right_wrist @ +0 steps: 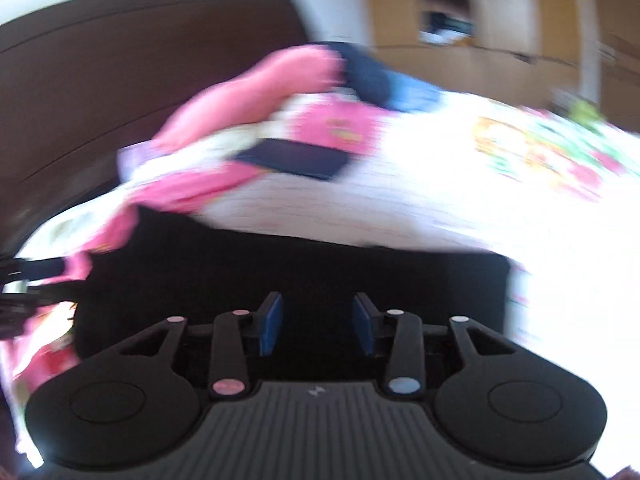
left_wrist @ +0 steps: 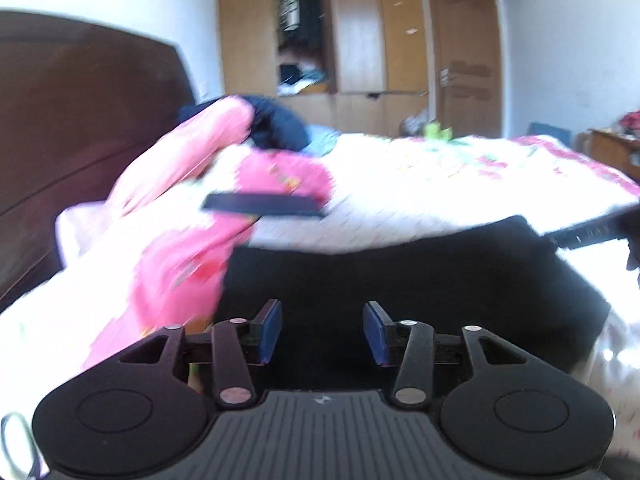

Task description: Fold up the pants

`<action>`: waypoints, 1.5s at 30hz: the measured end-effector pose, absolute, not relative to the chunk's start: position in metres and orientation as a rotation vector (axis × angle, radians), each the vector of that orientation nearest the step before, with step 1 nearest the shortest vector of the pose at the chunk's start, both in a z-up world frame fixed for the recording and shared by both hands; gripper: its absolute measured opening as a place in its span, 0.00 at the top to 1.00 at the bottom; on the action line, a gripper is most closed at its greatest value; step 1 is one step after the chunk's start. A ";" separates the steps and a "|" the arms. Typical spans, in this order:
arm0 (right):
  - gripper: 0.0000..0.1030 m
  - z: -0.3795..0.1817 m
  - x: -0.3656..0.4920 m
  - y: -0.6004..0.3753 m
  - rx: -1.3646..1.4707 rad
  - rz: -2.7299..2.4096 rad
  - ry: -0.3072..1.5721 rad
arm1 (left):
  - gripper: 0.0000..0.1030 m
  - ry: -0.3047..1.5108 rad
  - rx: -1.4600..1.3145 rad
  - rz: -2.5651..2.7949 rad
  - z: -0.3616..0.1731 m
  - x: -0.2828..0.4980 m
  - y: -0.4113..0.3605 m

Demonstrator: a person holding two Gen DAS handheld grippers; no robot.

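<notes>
Black pants (left_wrist: 400,272) flat, lengthwise left-right

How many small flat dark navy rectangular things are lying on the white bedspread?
1. The flat dark navy rectangular item lies on the white quilted bedspread, against the pink cloth, beyond the black pants. More may be hidden under the cloth.
</notes>
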State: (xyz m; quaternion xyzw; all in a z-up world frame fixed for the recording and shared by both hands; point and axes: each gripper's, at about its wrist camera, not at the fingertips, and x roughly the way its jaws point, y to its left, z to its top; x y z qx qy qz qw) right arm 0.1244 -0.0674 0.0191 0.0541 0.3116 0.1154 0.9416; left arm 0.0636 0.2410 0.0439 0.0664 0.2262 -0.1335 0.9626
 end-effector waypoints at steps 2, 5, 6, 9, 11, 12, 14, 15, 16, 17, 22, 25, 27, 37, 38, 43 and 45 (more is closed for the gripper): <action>0.53 0.003 0.131 -0.108 0.263 0.186 0.696 | 0.42 0.453 0.144 -0.321 0.043 0.081 0.219; 0.51 -0.030 0.143 -0.143 0.562 0.275 0.764 | 0.42 0.490 0.137 -0.410 0.030 0.106 0.186; 0.45 -0.041 0.149 -0.148 0.624 0.322 0.782 | 0.42 0.509 0.148 -0.434 0.024 0.113 0.174; 0.41 -0.063 0.160 -0.165 0.828 0.471 0.803 | 0.42 0.571 0.206 -0.466 0.007 0.123 0.150; 0.41 -0.064 0.161 -0.175 0.882 0.577 0.786 | 0.42 0.606 0.233 -0.475 -0.001 0.124 0.144; 0.41 -0.066 0.163 -0.179 0.904 0.635 0.783 | 0.42 0.620 0.244 -0.476 -0.004 0.125 0.141; 0.45 -0.077 0.173 -0.190 0.924 0.660 0.816 | 0.42 0.638 0.258 -0.476 -0.006 0.126 0.138; 0.62 -0.086 0.180 -0.192 0.930 0.629 0.852 | 0.42 0.642 0.257 -0.479 -0.005 0.126 0.139; 0.66 -0.092 0.185 -0.191 0.951 0.641 0.863 | 0.42 0.648 0.260 -0.479 -0.004 0.127 0.138; 0.64 -0.094 0.188 -0.188 0.978 0.665 0.860 | 0.41 0.649 0.268 -0.478 -0.002 0.128 0.139; 0.68 -0.058 0.182 -0.159 0.938 0.836 0.809 | 0.41 0.654 0.311 -0.470 0.002 0.131 0.134; 0.68 -0.060 0.173 -0.159 0.838 0.807 0.774 | 0.40 0.665 0.339 -0.467 0.001 0.132 0.130; 0.63 -0.089 0.186 -0.154 0.918 0.720 0.866 | 0.40 0.668 0.360 -0.462 -0.001 0.135 0.124; 0.85 -0.096 0.161 -0.175 1.288 0.688 0.828 | 0.78 0.722 0.482 -0.561 -0.006 0.125 0.055; 0.85 -0.096 0.160 -0.179 1.297 0.682 0.828 | 0.89 0.724 0.511 -0.573 -0.007 0.121 0.046; 0.86 -0.071 0.153 -0.220 1.218 0.635 0.785 | 0.90 0.675 0.543 -0.645 -0.003 0.102 0.005; 0.86 -0.059 0.144 -0.247 1.185 0.573 0.767 | 0.90 0.675 0.457 -0.709 0.001 0.104 -0.013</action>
